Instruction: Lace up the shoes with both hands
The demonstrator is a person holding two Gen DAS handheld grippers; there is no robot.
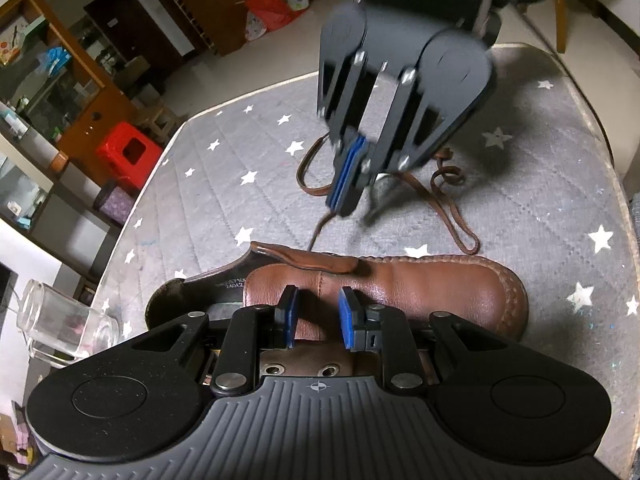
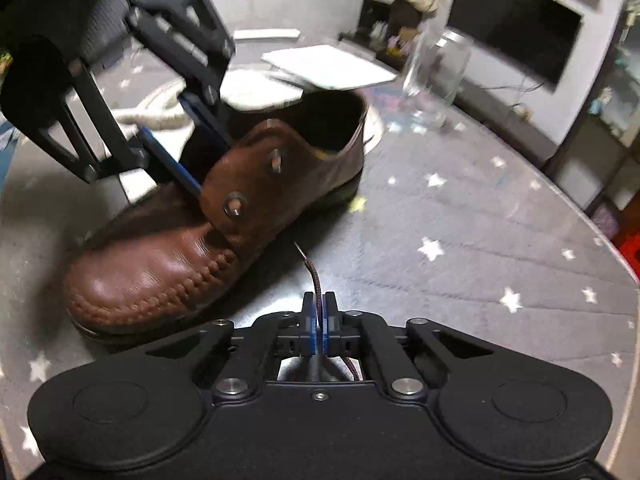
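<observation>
The brown leather shoe point(image 2: 192, 236) lies on the star-patterned worktop point(image 2: 460, 220), its toe toward 7 o'clock in the right wrist view and its open heel toward 1 o'clock. The right gripper point(image 2: 319, 320) has its fingers pinched together on the dark braided lace point(image 2: 314, 280), just behind the stiff tip, which pokes out toward 12 o'clock, near the shoe's side but apart from it. The rest of the lace trails in loose loops across the worktop behind that gripper in the left wrist view.

The left gripper point(image 1: 316, 316) has its fingers narrowly apart, straddling the tongue; they look to steady the shoe, though I cannot tell whether the pads press on the leather.

The lace is light and floppy; only the tip is stiff enough to steer, so the hold close behind it seems right. The shoe is heavier and fairly firm, yet its flap with the two metal eyelets point(image 2: 233, 206) will likely flex and needs bracing.

A glass jar point(image 2: 436, 76) stands at 1 o'clock near the worktop's rim, fragile. Open cloth at 3 o'clock leaves room to draw the lace through.
</observation>
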